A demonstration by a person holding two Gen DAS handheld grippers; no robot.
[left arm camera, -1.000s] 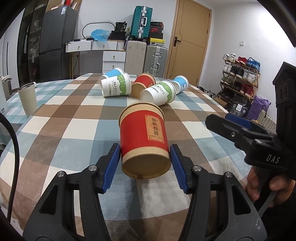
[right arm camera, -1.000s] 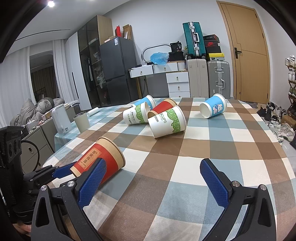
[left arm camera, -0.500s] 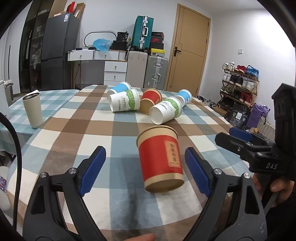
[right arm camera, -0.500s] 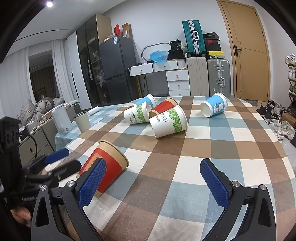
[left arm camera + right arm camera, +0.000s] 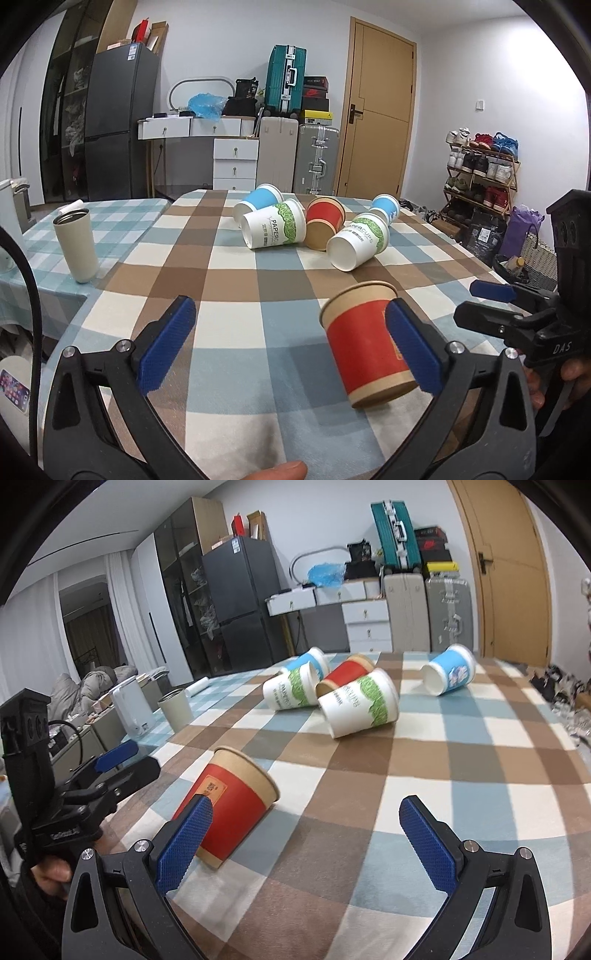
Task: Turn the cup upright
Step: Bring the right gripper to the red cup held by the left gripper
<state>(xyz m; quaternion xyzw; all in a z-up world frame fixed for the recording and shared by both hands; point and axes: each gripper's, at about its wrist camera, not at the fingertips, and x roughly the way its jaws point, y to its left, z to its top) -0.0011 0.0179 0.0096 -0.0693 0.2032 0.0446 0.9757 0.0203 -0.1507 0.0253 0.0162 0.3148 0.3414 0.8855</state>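
The left tool (image 5: pixel 291 345) is seen spread wide, nothing between its blue pads; the right tool (image 5: pixel 314 836) is likewise spread and empty. The red cup (image 5: pixel 367 341) is found near the front edge of the bench (image 5: pixel 229 266), standing on its base but leaning, its mouth uppermost. In the left view it is partly hidden by the tool's right-hand pad; whether that pad touches it cannot be told. In the right view the cup (image 5: pixel 231 808) is seen just beyond the left-hand pad of the right tool.

The cup is judged to be thin paper: very light, easily tipped or pushed along the cloth, and readily crushed if squeezed hard. Its rolled rim and the ring at its base are thought the stiffest parts; the wall between them is expected to buckle. A hold across the wall just below the rim, with gentle closing, is judged best. Five more cups (image 5: pixel 314 229) are lying on their sides toward the far edge.
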